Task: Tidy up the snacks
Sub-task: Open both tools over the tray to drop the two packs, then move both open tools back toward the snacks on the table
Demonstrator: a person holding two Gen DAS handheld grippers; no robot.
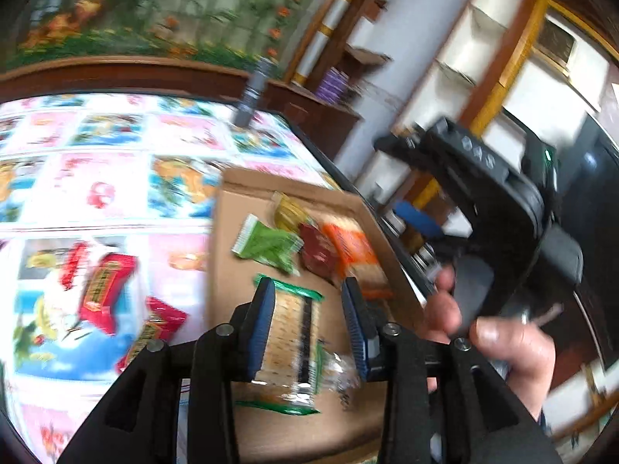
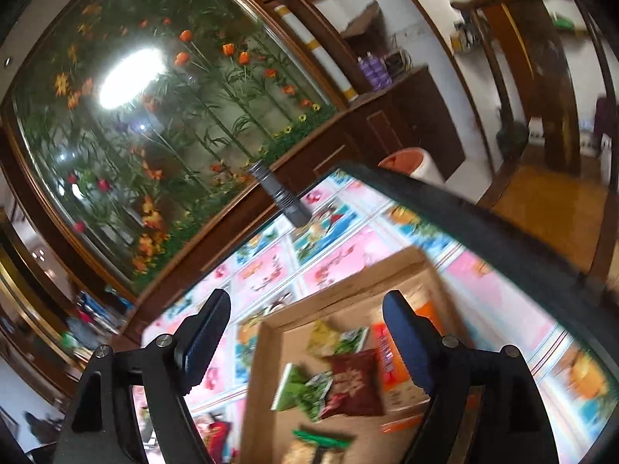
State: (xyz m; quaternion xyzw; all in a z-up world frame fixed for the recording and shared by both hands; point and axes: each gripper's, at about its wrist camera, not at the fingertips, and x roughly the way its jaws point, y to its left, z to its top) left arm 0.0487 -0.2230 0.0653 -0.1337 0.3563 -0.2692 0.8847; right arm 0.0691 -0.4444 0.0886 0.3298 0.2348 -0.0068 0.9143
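Note:
A shallow cardboard box point(image 1: 247, 232) lies on the patterned tablecloth point(image 1: 116, 178). In it are a green packet point(image 1: 267, 245), a yellow one point(image 1: 288, 212), a dark red one point(image 1: 319, 251) and an orange one point(image 1: 352, 247). A green-edged cracker packet point(image 1: 294, 348) rests on the box floor between the fingers of my left gripper point(image 1: 309, 323). The left pad is beside it and a gap shows at the right pad, so the gripper is open. My right gripper point(image 2: 307, 338) hangs wide open above the box point(image 2: 267, 367), empty, over the dark red packet point(image 2: 356, 382) and cracker packet point(image 2: 317, 448).
Two red packets point(image 1: 104, 290) lie on the cloth left of the box. A grey cylinder point(image 1: 253, 92) stands near the table's far edge. A hand point(image 1: 499, 344) holds the right gripper's body point(image 1: 483, 201) just past the box's right side. Wooden cabinets stand behind.

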